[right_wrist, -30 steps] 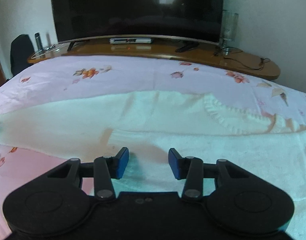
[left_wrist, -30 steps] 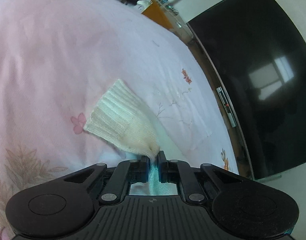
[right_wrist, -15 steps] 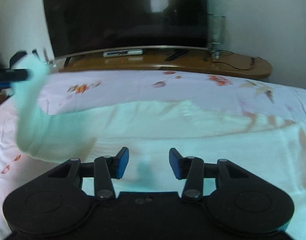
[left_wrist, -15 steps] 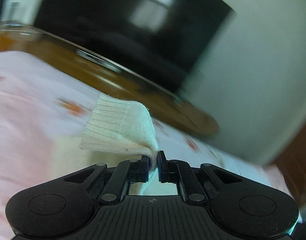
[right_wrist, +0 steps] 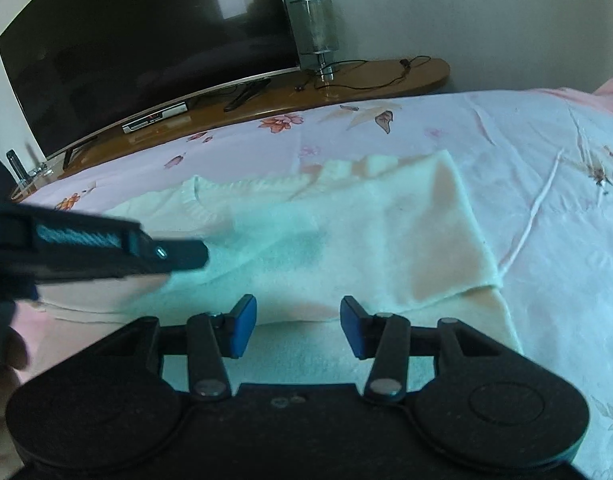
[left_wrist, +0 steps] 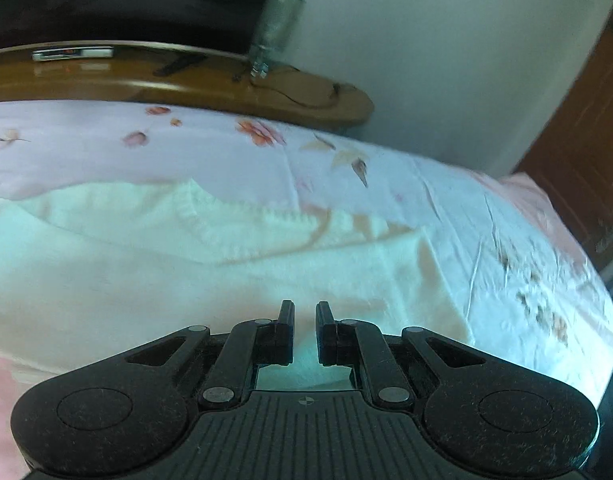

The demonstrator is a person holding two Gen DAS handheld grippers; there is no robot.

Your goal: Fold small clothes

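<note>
A small cream knit sweater (right_wrist: pixel 366 236) lies flat on the floral bed sheet, its ribbed neckline (right_wrist: pixel 198 204) toward the TV; it also shows in the left wrist view (left_wrist: pixel 186 264). A sleeve lies folded across the body, its edge at the right (right_wrist: pixel 470 236). My left gripper (left_wrist: pixel 305 312) hovers just over the sweater's middle, jaws slightly apart, nothing between them; it reaches in from the left in the right wrist view (right_wrist: pixel 174 254). My right gripper (right_wrist: pixel 297 314) is open and empty above the sweater's near edge.
The pink-and-white floral sheet (right_wrist: pixel 546 168) covers the bed. Beyond its far edge stands a wooden TV bench (right_wrist: pixel 346 80) with a large dark TV (right_wrist: pixel 146 40), a glass lamp (right_wrist: pixel 316 28), a set-top box and cables. A brown door (left_wrist: pixel 586 140) is at the right.
My left gripper carried the sleeve across over the sweater body and let go of it; its jaws have parted. The right gripper stayed open, shifting slightly.
</note>
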